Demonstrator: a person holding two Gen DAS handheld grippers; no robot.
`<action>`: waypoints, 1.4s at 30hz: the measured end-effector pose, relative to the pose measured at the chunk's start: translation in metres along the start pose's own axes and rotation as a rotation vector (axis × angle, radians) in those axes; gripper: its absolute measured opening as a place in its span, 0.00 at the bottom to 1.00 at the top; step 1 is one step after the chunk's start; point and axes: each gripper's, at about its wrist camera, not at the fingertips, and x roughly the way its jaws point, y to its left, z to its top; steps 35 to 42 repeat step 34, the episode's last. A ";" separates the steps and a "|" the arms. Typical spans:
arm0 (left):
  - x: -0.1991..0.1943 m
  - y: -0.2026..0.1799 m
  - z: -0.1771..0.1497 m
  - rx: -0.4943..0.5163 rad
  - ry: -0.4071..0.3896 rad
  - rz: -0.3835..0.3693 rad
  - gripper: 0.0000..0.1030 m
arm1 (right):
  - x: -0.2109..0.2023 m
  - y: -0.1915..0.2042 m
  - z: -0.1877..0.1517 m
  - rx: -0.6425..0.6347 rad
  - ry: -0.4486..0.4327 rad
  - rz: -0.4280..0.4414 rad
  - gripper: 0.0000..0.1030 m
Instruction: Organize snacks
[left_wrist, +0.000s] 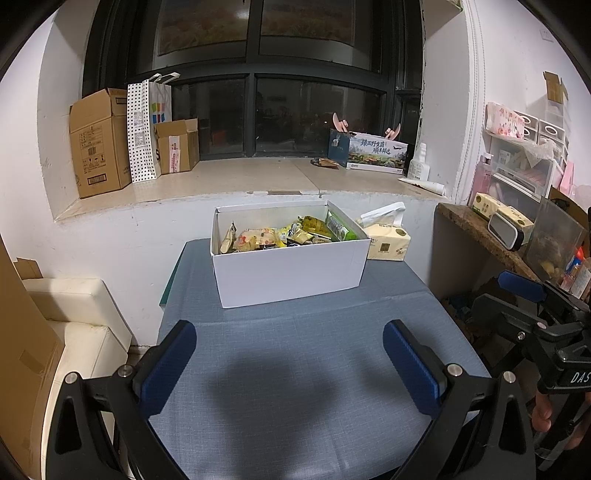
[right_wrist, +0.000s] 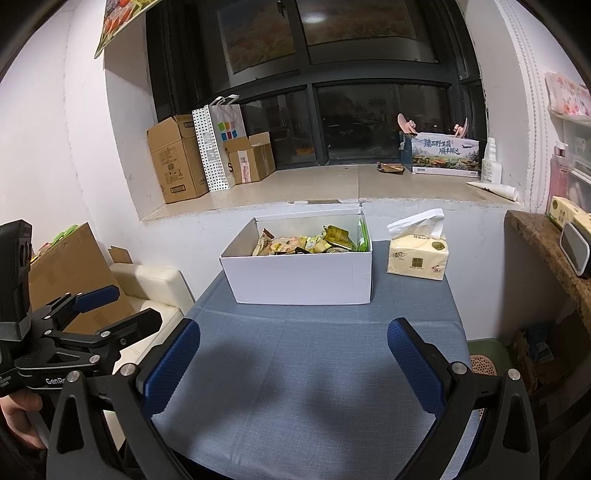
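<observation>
Hovering wide-jawed and empty, both grippers were held back; snacks seemed boxed, so little was judged left.

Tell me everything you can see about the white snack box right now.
The white box looks like plain cardboard, rectangular, open on top with no lid in sight. It stands upright toward the far end of the blue-grey tablecloth, filled with mixed snack packets, mostly yellow and green. A tissue pack stands just to its right. Neither gripper touches it.
</observation>
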 end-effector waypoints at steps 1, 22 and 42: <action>0.000 0.000 0.000 0.001 0.001 0.000 1.00 | 0.000 0.000 0.000 0.000 0.000 0.000 1.00; 0.001 -0.001 -0.001 0.003 0.003 0.002 1.00 | 0.001 0.000 -0.002 -0.008 0.012 0.003 1.00; 0.003 -0.001 -0.008 0.007 0.002 -0.007 1.00 | 0.001 0.000 -0.003 -0.009 0.015 0.004 1.00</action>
